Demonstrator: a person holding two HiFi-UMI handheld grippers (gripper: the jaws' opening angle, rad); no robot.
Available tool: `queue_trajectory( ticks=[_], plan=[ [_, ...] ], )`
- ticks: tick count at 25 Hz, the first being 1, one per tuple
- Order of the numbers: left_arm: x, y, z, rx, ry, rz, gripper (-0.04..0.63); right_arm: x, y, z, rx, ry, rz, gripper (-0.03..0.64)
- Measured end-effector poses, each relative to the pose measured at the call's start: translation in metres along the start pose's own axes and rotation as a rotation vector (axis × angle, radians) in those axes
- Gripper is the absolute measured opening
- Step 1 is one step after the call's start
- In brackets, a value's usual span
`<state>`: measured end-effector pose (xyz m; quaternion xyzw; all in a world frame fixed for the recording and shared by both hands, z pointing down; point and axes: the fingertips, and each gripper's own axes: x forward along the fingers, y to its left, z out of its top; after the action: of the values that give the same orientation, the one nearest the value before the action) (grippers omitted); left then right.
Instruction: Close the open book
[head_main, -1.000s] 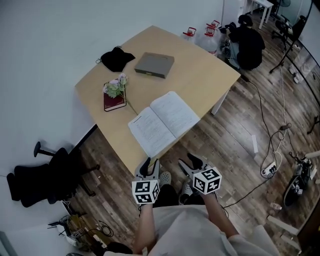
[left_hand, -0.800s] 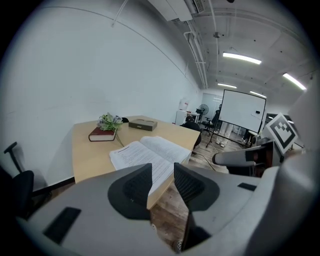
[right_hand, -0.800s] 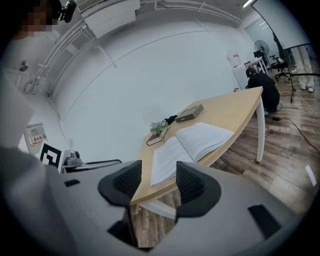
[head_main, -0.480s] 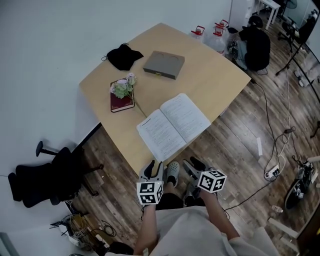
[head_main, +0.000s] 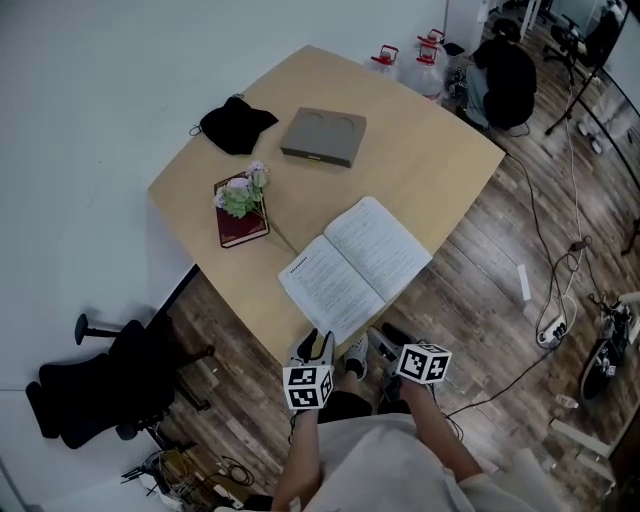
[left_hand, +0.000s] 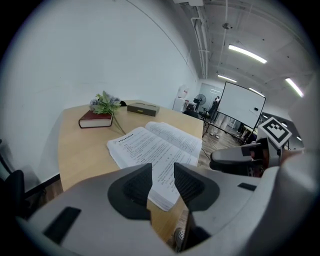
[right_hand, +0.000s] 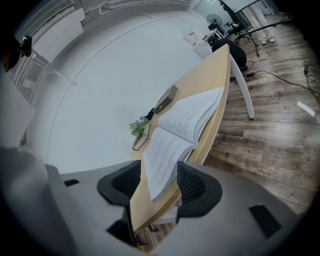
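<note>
The open book (head_main: 355, 265) lies flat, pages up, at the near edge of the wooden table (head_main: 430, 150). Both grippers hover just short of that edge, in front of the person's body. My left gripper (head_main: 316, 343) is open with nothing between its fingers, and in the left gripper view the book (left_hand: 155, 147) lies just beyond the left gripper (left_hand: 162, 181). My right gripper (head_main: 383, 340) is open too. In the right gripper view, which is rolled sideways, the book (right_hand: 180, 130) and the table edge show past the right gripper (right_hand: 155, 182), untouched.
A red book topped with flowers (head_main: 240, 212), a grey box (head_main: 322, 137) and a black cloth (head_main: 237, 125) lie farther back on the table. A black office chair (head_main: 100, 385) stands at the left. Water bottles (head_main: 405, 60), a crouching person (head_main: 505, 70) and floor cables (head_main: 560, 290) lie at the right.
Both grippers have come closer to the near edge of the table and the book. The right gripper has rolled. The book has not been touched.
</note>
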<state>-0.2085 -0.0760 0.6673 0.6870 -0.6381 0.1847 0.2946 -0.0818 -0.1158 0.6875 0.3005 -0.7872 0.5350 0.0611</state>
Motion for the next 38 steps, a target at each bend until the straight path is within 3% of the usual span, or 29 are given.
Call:
queue_trajectory(
  ticks=[13,19,26,31,34,38],
  plan=[
    [0.055,0.041,-0.030,-0.239,0.138,-0.029,0.156,0.036,-0.024,0.000,0.106,-0.020,-0.067,0.249],
    [0.068,0.042,-0.042,-0.182,0.225,-0.048,0.156,0.050,-0.031,-0.001,0.163,-0.035,-0.073,0.250],
    [0.068,0.040,-0.044,-0.147,0.246,-0.093,0.155,0.059,-0.033,0.006,0.272,-0.085,-0.122,0.236],
    [0.068,0.038,-0.046,-0.152,0.239,-0.101,0.155,0.059,-0.039,0.008,0.416,-0.153,-0.075,0.214],
    [0.069,0.037,-0.044,-0.183,0.225,-0.118,0.155,0.056,-0.047,0.006,0.508,-0.176,-0.052,0.124],
    [0.065,0.038,-0.041,-0.318,0.180,-0.158,0.189,0.054,-0.046,0.007,0.606,-0.192,0.010,0.087]
  ],
)
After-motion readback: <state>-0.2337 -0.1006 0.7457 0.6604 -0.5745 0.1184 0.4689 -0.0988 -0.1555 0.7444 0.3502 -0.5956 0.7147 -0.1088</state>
